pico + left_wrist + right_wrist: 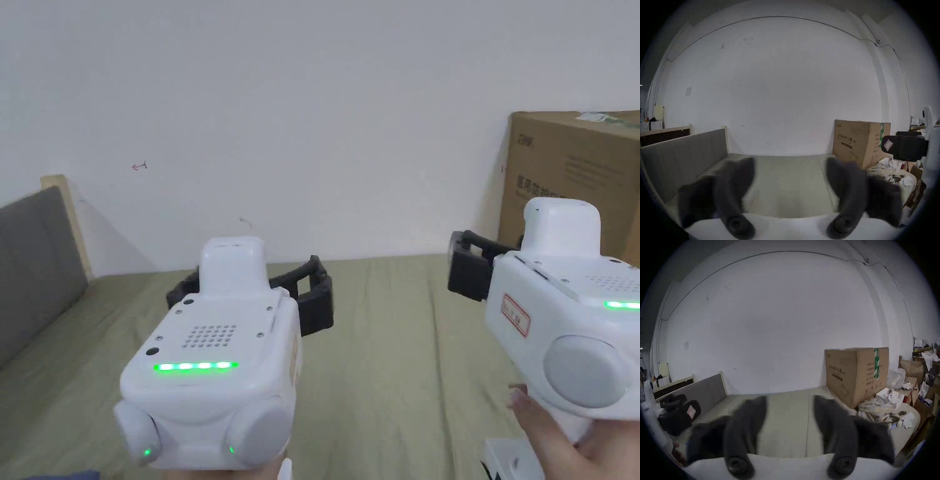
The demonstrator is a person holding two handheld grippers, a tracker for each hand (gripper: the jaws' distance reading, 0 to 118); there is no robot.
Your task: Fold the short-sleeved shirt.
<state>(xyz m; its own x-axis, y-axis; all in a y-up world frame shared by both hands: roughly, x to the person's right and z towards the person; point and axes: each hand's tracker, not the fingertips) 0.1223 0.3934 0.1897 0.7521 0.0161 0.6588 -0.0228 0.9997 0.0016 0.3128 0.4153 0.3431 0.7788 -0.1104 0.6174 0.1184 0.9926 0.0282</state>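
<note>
Both grippers are held up above a bed with an olive-green sheet [387, 350]. My left gripper [250, 290] is at the lower left, its black jaws spread wide. In the left gripper view its jaws [791, 164] stand open with only the sheet behind them. My right gripper [469, 262] is at the right, a hand under it. In the right gripper view its jaws [790, 400] are also open and hold nothing. A crumpled checked cloth [875, 408] lies in a pile at the bed's right side; I cannot tell what garment it is.
A large cardboard box [575, 175] stands on the bed's far right corner against the white wall. A grey padded headboard [31, 269] runs along the left side. Papers, bags and boxes [912, 378] are heaped beyond the right edge.
</note>
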